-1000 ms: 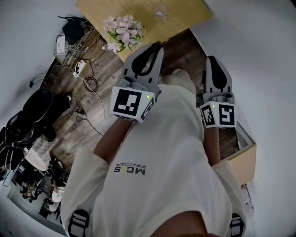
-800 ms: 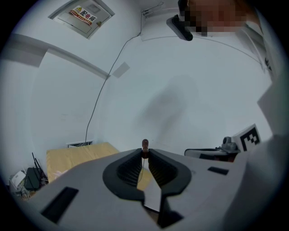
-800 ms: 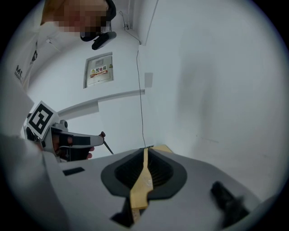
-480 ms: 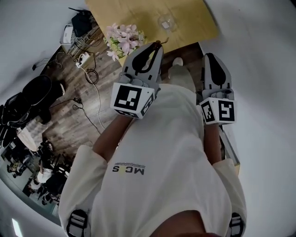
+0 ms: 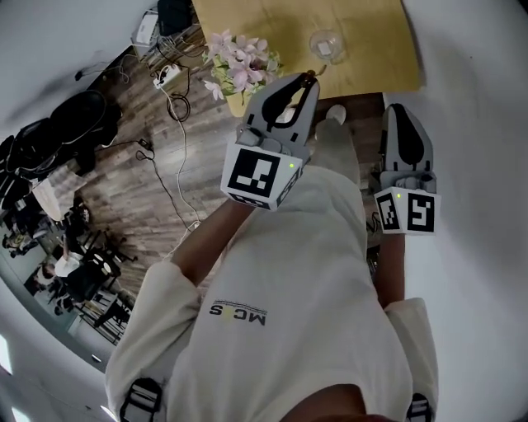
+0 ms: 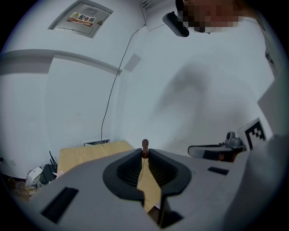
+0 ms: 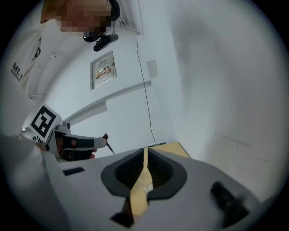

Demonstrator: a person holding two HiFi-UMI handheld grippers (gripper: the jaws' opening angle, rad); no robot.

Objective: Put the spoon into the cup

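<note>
Standing at a yellow table (image 5: 247, 21) and looking down over a cream shirt (image 5: 289, 272). Holding two grippers out in front, well apart from each other.

Gripping the spoon (image 6: 145, 145) with the left gripper (image 5: 301, 82). Jaws pressed tight on the thin handle, with the little brown end poking out past the tips. Spoon up in the air, near the table's edge, not in the cup (image 5: 325, 44).

Cup clear like glass, standing on the table, a bit past the left gripper's tips and apart from the spoon.

Holding nothing in the right gripper (image 7: 145, 151). Jaws closed, tips together.

Pink and white flowers (image 5: 239, 66) at the table's corner, just beside the left gripper. Cables (image 5: 169, 157) down on the wooden floor (image 5: 132, 198).
</note>
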